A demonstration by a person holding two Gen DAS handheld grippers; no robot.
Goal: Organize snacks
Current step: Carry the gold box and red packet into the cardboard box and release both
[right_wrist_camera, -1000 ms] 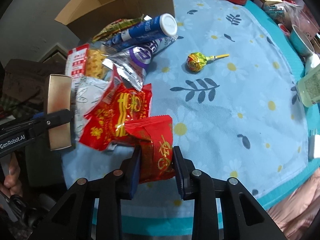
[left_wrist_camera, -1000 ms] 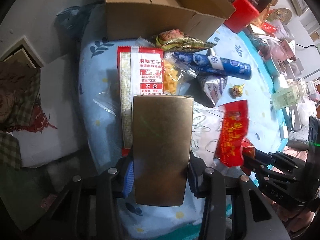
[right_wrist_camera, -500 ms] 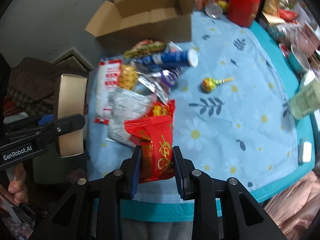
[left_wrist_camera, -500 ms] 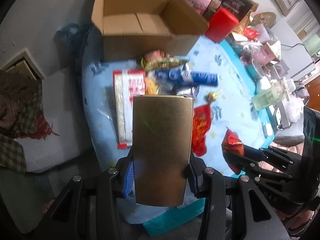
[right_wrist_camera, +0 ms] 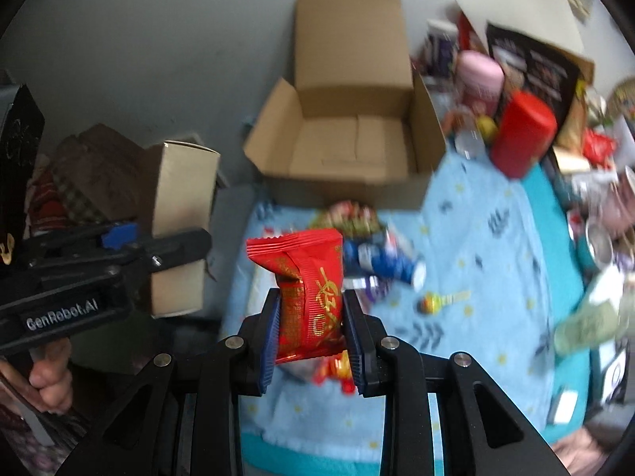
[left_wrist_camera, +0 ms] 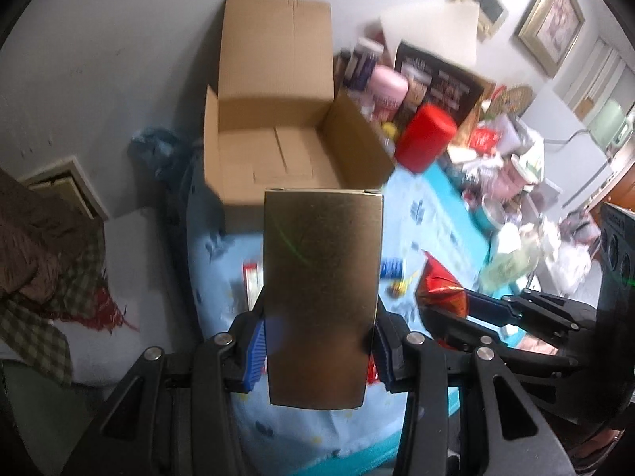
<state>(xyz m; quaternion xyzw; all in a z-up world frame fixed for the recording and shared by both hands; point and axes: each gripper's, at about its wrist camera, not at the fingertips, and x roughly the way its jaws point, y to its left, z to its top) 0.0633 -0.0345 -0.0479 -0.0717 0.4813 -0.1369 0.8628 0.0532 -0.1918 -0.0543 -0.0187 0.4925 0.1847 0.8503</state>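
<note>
Snacks are split between the two grippers and the table. Going L to R: left gripper [left_wrist_camera: 317,351] has its jaws pinching a gold carton [left_wrist_camera: 321,289] upright, held up in the air w/ its top edge in line with the near wall of the open cardboard box [left_wrist_camera: 278,150]. Right gripper [right_wrist_camera: 311,329] has jaws pinching a red foil packet [right_wrist_camera: 307,289], also lifted clear of the blue daisy tablecloth [right_wrist_camera: 488,246]. Rest of the snacks lie loose on the cloth below the box: a blue tube [right_wrist_camera: 381,260], a lollipop [right_wrist_camera: 432,301], a few more wrappers.

Risks, as I see it: both loads look headed for the same box opening, so the grippers could bump each other over it. Carton is tall and gripped low, so it may tip or catch the box's front wall if brought in too low. The packet is soft and puffy; a squeeze could crush the contents, or it slips if the grip eases. A red canister [right_wrist_camera: 524,135] stands just right of the box, could get knocked on the way in.

Views: the left wrist cam has most of the pile hidden behind the carton, but shows the box floor bare. The right wrist cam shows the pile, plus the carton's side and the person's hand [right_wrist_camera: 49,373] on the left handle.
</note>
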